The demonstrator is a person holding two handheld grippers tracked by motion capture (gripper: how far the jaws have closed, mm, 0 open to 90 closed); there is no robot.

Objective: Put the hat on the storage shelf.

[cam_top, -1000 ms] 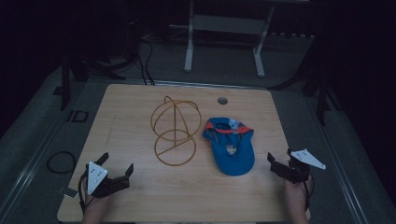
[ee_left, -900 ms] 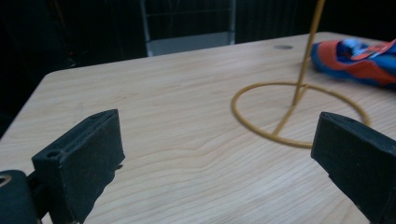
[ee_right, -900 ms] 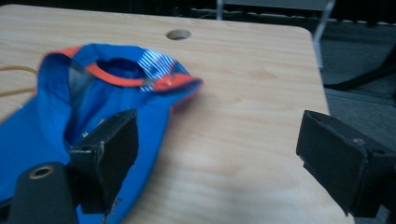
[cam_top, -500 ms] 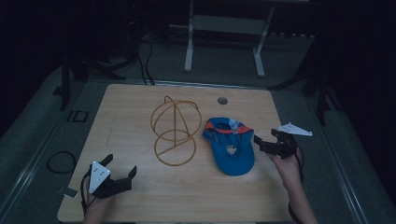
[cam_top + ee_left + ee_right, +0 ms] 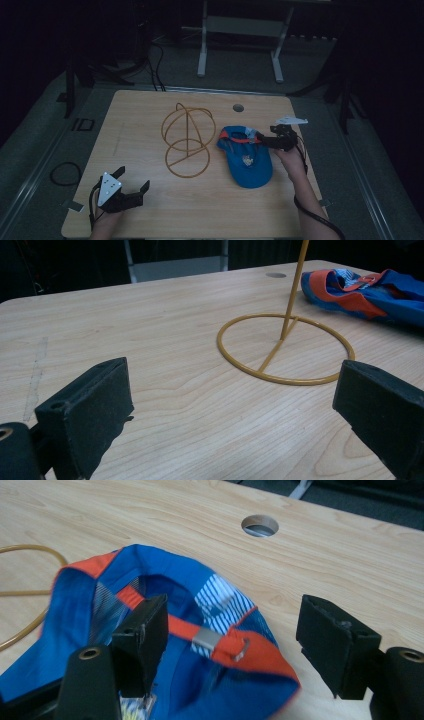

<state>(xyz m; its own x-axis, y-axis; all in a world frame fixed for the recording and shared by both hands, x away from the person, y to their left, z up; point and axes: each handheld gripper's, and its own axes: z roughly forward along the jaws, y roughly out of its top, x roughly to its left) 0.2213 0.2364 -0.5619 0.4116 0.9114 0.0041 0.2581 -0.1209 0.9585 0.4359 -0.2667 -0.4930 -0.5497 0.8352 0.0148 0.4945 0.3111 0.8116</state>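
Note:
A blue cap (image 5: 247,162) with orange trim lies upside down on the wooden table (image 5: 145,120), right of a yellow wire stand (image 5: 187,125). My right gripper (image 5: 265,140) is at the cap's back edge. In the right gripper view, the cap's orange strap (image 5: 250,652) and its metal buckle lie between the jaws of the right gripper (image 5: 232,610). These jaws have just been closing, and the right pad still stands apart from the cloth. My left gripper (image 5: 132,179) rests open near the table's front left corner, nothing between its pads, facing the stand's ring (image 5: 280,380) and the cap (image 5: 380,290).
A round cable hole (image 5: 238,107) sits in the table behind the cap. A white desk frame (image 5: 202,45) stands on the floor beyond the table. A cable loop (image 5: 65,172) lies on the floor at the left.
My right gripper has moved from the table's right front edge, away from the person and to the left, up to the cap's rear. Its jaws have narrowed. The left gripper has stayed put.

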